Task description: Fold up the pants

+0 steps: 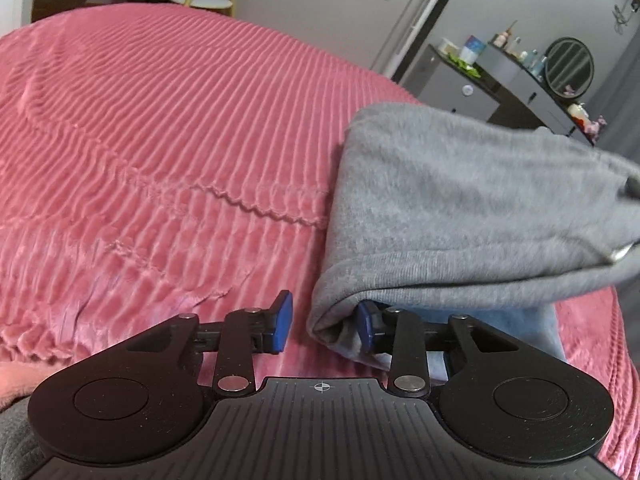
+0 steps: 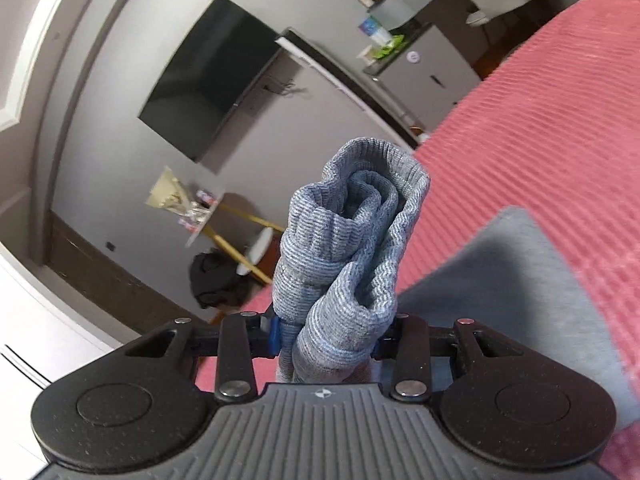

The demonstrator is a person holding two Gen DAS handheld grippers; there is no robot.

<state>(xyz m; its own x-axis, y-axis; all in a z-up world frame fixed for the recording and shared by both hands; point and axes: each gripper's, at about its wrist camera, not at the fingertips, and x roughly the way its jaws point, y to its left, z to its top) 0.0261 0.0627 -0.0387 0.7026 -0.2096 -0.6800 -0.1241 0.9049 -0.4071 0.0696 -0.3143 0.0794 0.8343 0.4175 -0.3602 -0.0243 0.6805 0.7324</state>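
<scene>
Grey pants [image 1: 460,200] lie folded on the right of a pink ribbed bedspread [image 1: 160,120]. My left gripper [image 1: 324,324] is at the near corner of the fold. Its right pad [image 1: 366,326] is tucked under the grey cloth, while its left pad [image 1: 282,322] stands apart from the cloth with pink showing between, so the jaws are open around the corner. In the right wrist view, my right gripper [image 2: 326,338] is shut on a bunched ribbed cuff [image 2: 352,240] of the pants, held up above the bed. More grey cloth [image 2: 520,280] hangs below it.
A grey dresser [image 1: 516,76] with bottles and a round mirror stands beyond the bed's far right edge. A television [image 2: 208,76] hangs on the wall. A small round table [image 1: 200,0] with gold legs and a dark heap of clothing [image 2: 216,280] sit past the bed.
</scene>
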